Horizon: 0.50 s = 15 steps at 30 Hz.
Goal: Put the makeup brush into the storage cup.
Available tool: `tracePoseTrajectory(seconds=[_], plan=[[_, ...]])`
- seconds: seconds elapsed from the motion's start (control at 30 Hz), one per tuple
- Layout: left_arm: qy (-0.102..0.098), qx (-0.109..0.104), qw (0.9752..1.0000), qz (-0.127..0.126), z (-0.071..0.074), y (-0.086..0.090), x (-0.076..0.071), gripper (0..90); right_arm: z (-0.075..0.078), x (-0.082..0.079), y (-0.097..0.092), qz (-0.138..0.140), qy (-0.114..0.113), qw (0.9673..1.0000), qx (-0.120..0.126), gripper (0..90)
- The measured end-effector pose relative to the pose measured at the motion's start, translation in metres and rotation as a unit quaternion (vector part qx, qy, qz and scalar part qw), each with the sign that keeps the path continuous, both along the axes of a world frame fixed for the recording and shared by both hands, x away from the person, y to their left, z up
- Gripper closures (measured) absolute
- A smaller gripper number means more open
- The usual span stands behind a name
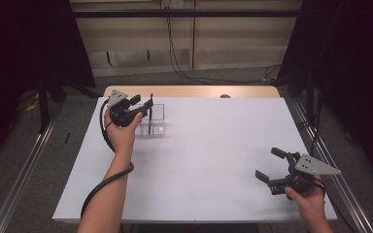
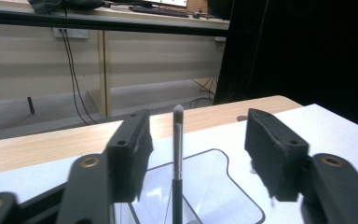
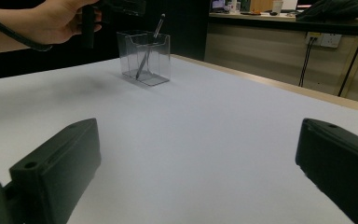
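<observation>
Left gripper (image 2: 198,154) has its jaws wide open either side of a makeup brush (image 2: 177,154) standing in a clear box (image 1: 153,120) at the far left of the surface (image 1: 213,160), not touching it. Right gripper (image 1: 276,167) sits open and empty, well apart. I reckon a sloppy squeeze could knock the brush sideways or tip that light box
</observation>
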<state>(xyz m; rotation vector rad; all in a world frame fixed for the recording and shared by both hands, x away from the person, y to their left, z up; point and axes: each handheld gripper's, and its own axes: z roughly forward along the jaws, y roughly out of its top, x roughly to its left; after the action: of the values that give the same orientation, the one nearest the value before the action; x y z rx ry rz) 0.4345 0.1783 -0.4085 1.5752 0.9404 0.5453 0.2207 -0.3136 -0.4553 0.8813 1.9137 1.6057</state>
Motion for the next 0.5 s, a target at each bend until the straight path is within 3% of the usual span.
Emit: tracePoseTrajectory(seconds=[0.17, 0.23, 0.37, 0.5], plan=[[-0.002, 0.005, 0.9999, -0.009, -0.0017, -0.0024, 0.0013, 28.0, 0.0002, -0.0002, 0.0, 0.0, 0.0, 1.0, 0.0, 0.0], [-0.006, 0.012, 0.9999, -0.009, -0.0022, -0.0025, 0.0014, 26.9, 0.0002, -0.0001, 0.0, 0.0, 0.0, 1.0, 0.0, 0.0], [-0.01, 0.002, 0.9999, -0.014, -0.0027, -0.0025, 0.0013, 23.1, 0.0003, 0.0001, -0.0001, 0.0, -0.002, 1.0, -0.001, 0.0], [-0.011, 0.01, 0.9996, -0.023, -0.0023, -0.0023, 0.0019, 16.6, 0.0003, 0.0006, 0.0006, 0.001, -0.002, 1.0, -0.002, 0.0]])
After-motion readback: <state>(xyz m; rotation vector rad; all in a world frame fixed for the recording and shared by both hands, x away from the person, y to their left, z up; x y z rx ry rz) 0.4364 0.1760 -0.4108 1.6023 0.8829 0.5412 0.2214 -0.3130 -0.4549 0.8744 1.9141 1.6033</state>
